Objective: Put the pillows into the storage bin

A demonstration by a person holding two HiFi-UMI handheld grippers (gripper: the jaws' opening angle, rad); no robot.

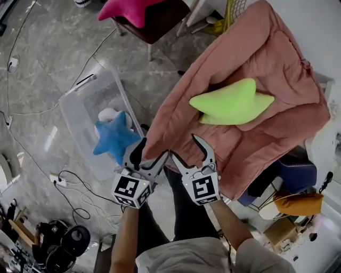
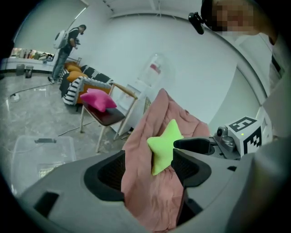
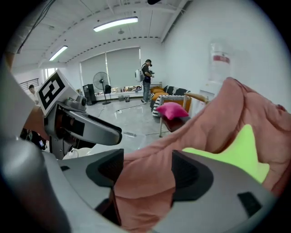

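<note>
Green star pillow (image 1: 232, 102) lies on the pink blanket (image 1: 277, 58), upper right. Left gripper (image 1: 153, 151) and right gripper (image 1: 184, 146) have jaws wide apart, holding nothing.

The left forearm (image 1: 126, 234) and right forearm (image 1: 230, 224) reach forward from the near side. The left hand-held gripper (image 1: 153, 149) and right hand-held gripper (image 1: 184, 146) sit side by side, tilted downward, jaws spread apart.

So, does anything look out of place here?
Nothing is damaged or spilled. Two star pillows lie outside the storage bin: the green pillow on the rumpled pink blanket, the pink pillow on a chair.
</note>
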